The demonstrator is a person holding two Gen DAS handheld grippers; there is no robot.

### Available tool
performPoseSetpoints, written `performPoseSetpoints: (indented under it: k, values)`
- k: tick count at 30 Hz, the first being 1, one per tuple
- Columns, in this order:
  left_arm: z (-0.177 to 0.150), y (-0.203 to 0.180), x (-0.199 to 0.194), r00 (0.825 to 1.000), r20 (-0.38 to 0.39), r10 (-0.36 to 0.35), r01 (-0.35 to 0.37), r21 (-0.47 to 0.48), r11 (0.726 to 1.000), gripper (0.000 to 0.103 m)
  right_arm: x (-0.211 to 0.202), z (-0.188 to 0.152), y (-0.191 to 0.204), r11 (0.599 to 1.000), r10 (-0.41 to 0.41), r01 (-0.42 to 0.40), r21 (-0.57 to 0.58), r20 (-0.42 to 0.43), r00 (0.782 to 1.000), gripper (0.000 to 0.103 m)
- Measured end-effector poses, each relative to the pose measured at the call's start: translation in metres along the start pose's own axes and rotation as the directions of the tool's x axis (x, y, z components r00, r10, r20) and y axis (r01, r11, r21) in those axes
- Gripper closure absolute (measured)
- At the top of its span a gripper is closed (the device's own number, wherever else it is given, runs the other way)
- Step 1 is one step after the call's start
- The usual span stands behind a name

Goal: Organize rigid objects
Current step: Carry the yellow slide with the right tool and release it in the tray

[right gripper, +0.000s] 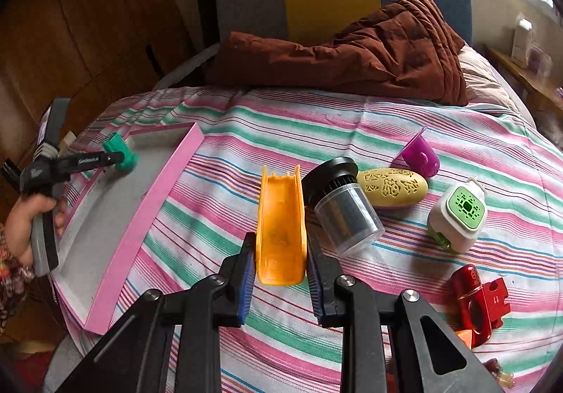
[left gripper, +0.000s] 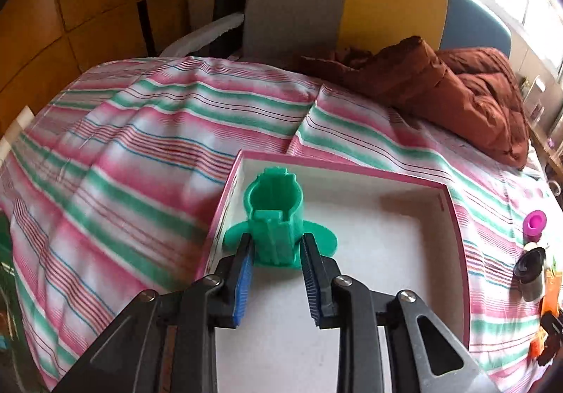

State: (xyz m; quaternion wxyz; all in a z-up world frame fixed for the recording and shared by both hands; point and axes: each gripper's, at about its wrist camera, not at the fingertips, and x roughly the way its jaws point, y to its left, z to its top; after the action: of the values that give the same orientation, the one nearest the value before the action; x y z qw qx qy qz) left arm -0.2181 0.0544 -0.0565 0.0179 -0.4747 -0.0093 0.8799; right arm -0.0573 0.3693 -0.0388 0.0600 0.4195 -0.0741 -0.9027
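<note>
A green plastic holder (left gripper: 276,217) with a round flange stands upright in the far left corner of the pink-rimmed tray (left gripper: 454,217). My left gripper (left gripper: 277,241) is shut on the holder's lower body, blue pads against both sides. The right wrist view shows the same left gripper (right gripper: 118,157) at the tray (right gripper: 140,217) with the green holder (right gripper: 121,150). My right gripper (right gripper: 279,252) is shut on an orange trough-shaped piece (right gripper: 281,217), holding its near end above the striped sheet.
On the sheet to the right lie a black-capped clear jar (right gripper: 343,206), a yellow oval case (right gripper: 392,187), a purple cup (right gripper: 420,152), a white-and-green device (right gripper: 457,213) and a red piece (right gripper: 480,301). A brown quilt (right gripper: 352,48) lies behind. A hand (right gripper: 24,224) holds the left gripper.
</note>
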Motion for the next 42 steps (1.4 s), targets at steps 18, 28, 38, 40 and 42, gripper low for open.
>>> performPoseSetpoints:
  k: [18, 28, 38, 40, 42]
  values:
    - [-0.124, 0.034, -0.075, 0.939, 0.07, -0.337, 0.342, -0.074, 0.937, 0.067, 0.016, -0.01, 0.034, 0.996, 0.062, -0.065, -0.057, -0.049, 0.997, 0.076]
    - [-0.134, 0.029, -0.078, 0.949, 0.081, -0.305, 0.31, -0.05, 0.949, 0.067, 0.045, 0.034, 0.134, 0.976, 0.125, -0.136, -0.169, -0.075, 0.989, 0.076]
    - [-0.129, 0.049, -0.075, 0.956, 0.08, -0.283, 0.292, -0.141, 0.946, 0.067, 0.105, 0.072, 0.199, 0.971, 0.071, -0.101, -0.217, -0.142, 0.987, 0.076]
    - [-0.128, 0.052, -0.076, 0.952, 0.084, -0.294, 0.304, -0.161, 0.939, 0.067, 0.118, 0.078, 0.205, 0.971, 0.055, -0.091, -0.222, -0.164, 0.985, 0.076]
    - [-0.127, 0.053, -0.077, 0.952, 0.085, -0.294, 0.305, -0.166, 0.938, 0.067, 0.133, 0.082, 0.213, 0.967, 0.025, -0.069, -0.246, -0.179, 0.984, 0.076]
